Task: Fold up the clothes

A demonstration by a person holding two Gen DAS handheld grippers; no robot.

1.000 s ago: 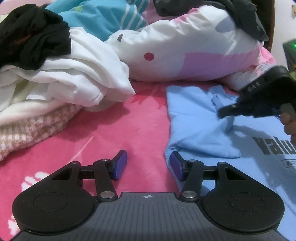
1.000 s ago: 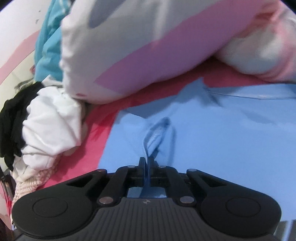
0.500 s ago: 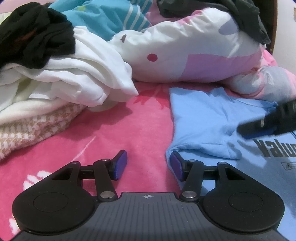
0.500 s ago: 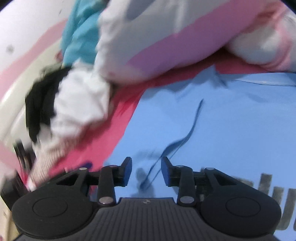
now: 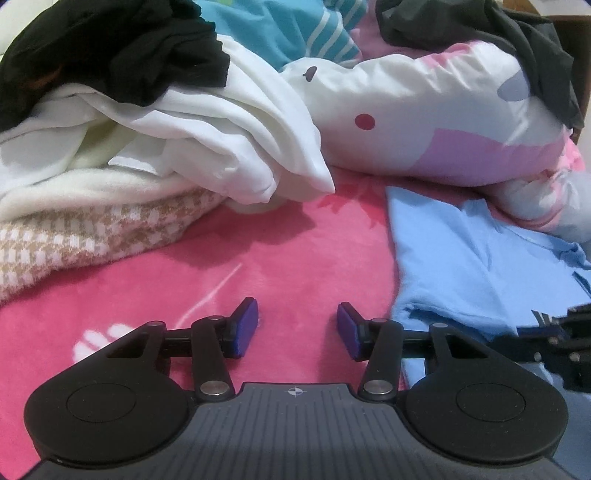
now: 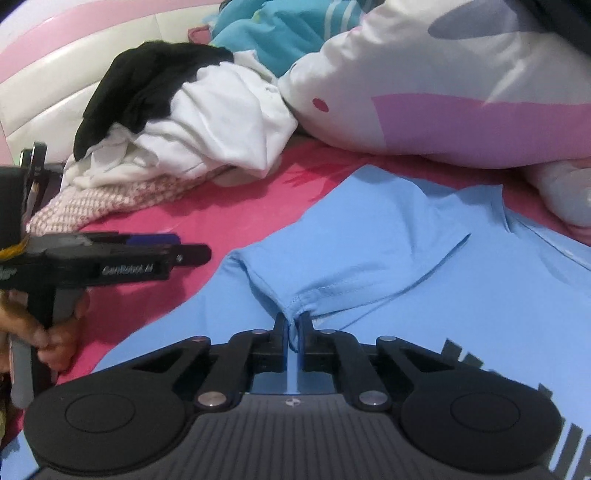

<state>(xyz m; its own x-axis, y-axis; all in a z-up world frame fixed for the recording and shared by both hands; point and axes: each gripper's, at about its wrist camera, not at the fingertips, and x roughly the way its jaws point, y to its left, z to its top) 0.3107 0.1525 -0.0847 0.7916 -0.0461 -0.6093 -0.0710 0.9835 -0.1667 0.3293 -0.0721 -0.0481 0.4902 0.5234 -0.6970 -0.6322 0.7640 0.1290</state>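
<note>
Since half second ago right gripper (image 6: 291,328) closes on sleeve hem of light-blue cotton T-shirt (image 6: 388,236); sleeve stretches forward from it. Left gripper (image 5: 295,328) wide open, empty, T-shirt edge just right of it.

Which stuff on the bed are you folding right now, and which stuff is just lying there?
In the job:
- light blue T-shirt, its sleeve hem pinched by the right gripper
- left gripper, open over the pink blanket

Just lying about:
- white clothes
- black garment
- checked knit
- pink and white pillow
- teal striped fabric
</note>
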